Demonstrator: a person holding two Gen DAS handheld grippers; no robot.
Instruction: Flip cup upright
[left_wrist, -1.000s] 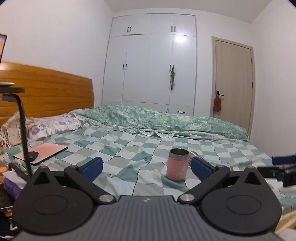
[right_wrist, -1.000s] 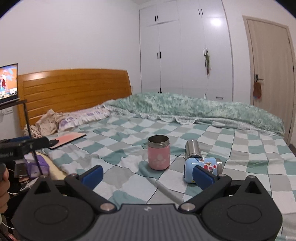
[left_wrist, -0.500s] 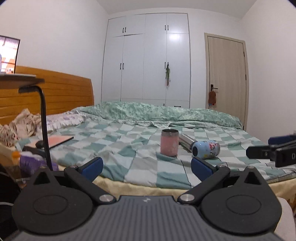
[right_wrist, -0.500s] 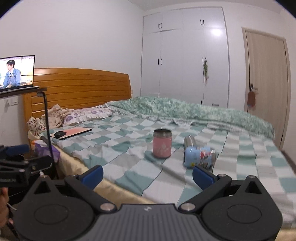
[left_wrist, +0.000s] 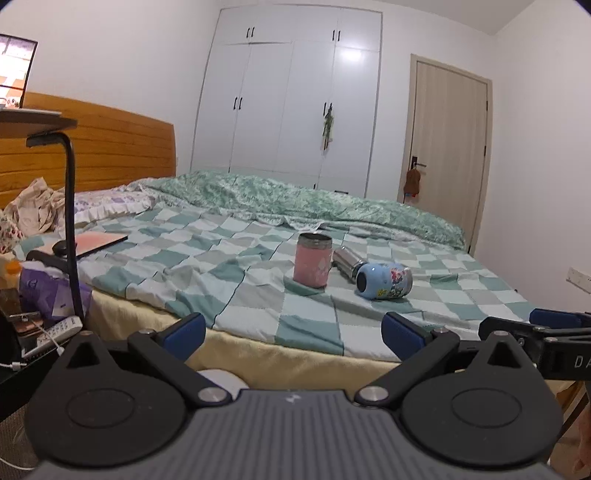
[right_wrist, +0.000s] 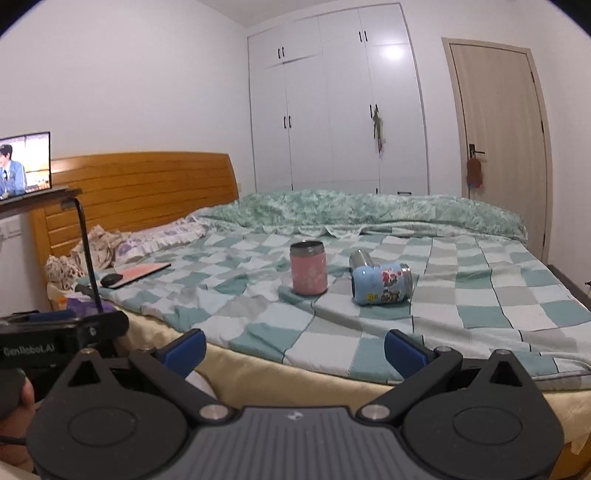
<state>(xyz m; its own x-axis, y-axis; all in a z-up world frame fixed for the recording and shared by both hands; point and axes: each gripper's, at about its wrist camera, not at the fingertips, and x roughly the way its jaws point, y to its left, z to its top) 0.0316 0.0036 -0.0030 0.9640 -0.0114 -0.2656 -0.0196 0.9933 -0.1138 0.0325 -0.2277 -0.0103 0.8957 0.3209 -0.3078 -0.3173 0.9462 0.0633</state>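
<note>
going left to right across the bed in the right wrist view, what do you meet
black mouse → pink notebook → pink cup, standing upright → blue cup, lying on its side

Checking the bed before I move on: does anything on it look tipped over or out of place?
Yes. The blue cup lies on its side beside the upright pink cup, and a steel cup lies behind it.
</note>
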